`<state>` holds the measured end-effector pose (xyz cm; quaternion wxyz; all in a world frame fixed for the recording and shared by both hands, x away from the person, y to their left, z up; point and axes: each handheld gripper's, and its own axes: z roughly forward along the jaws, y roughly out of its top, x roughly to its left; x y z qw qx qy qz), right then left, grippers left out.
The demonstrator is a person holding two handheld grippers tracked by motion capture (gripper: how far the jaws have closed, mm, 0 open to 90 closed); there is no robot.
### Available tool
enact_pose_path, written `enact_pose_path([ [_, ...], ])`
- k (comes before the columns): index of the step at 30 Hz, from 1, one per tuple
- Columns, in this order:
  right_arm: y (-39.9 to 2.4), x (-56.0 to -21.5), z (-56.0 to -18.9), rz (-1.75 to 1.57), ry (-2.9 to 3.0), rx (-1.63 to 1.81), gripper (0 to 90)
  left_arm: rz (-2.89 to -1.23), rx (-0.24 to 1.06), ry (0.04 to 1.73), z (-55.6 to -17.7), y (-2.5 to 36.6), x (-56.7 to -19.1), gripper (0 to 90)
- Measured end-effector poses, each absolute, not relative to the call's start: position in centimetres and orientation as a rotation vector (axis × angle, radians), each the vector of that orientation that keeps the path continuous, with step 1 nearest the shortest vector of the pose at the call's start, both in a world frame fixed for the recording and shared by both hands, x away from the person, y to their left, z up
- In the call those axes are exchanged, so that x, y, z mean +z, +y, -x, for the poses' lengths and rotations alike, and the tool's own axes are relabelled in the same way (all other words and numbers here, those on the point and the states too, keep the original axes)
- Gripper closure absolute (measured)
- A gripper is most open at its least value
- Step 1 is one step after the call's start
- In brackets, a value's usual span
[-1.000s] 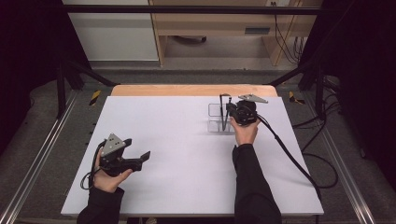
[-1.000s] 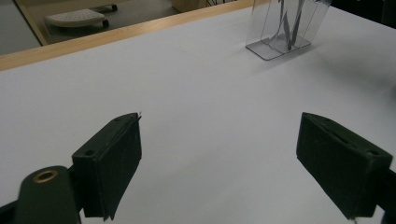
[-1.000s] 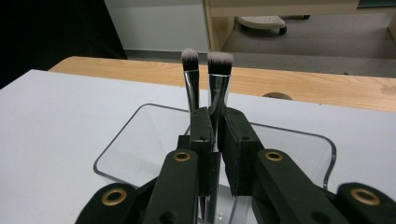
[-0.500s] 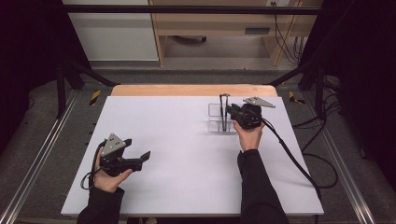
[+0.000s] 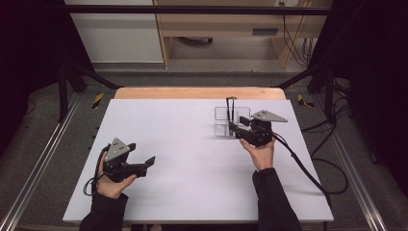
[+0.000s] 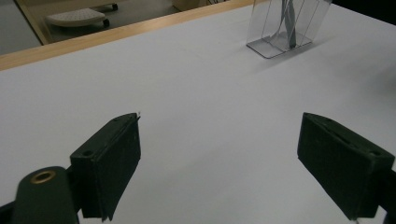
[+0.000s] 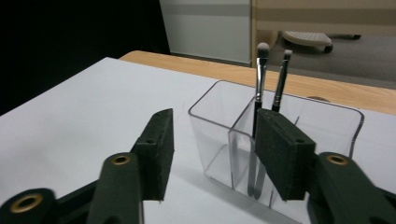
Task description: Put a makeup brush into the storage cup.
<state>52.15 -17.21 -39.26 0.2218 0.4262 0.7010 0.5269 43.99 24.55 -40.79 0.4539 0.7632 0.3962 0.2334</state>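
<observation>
Currently two makeup brushes (image 7: pixel 259 88) stand nearly upright, bristles up, in one compartment of a single clear acrylic organizer (image 5: pixel 226 121) — the box has dividing walls, and the brushes lean close together, handles down at its floor. One organizer, two brushes, two grippers counted.

Right gripper (image 5: pixel 241 129) sits just beside the organizer on the person's side, pointing left across the table in the high view; its jaws have just been opening and now stand released, nothing between the pads. In the right gripper view the near corner of the organizer lies just beyond the gap between the jaws, with the brushes partly behind the right-hand one.

Left gripper (image 5: pixel 146 162) rests low at the near left of the table, well apart from the organizer; jaws spread wide, nothing held — bare surface between them in the left gripper view.

Surface: a white tabletop (image 5: pixel 183 144) with a wooden edge strip (image 5: pixel 197 93) along the far side. Beyond it, a grey carpeted floor, a pale wood desk frame (image 5: pixel 288 43), cables, black metal rig struts, and a dark surround at both sides
</observation>
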Motion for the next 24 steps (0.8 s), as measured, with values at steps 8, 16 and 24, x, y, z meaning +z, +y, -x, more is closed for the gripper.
enact_pose_path([
  [8,-17.7,-39.0,-50.0,-1.118,1.948,1.507,29.1,-1.883,0.579,0.976,-43.9,24.5,-40.8,12.0],
  [16,-18.6,-38.9,-48.2,-1.103,1.970,1.491,18.0,-1.888,0.582,0.974,-43.9,24.5,-40.8,11.5],
  [24,-19.6,-39.5,-46.8,-1.112,1.995,1.442,10.6,-1.889,0.580,0.976,-43.9,24.6,-41.0,11.0],
])
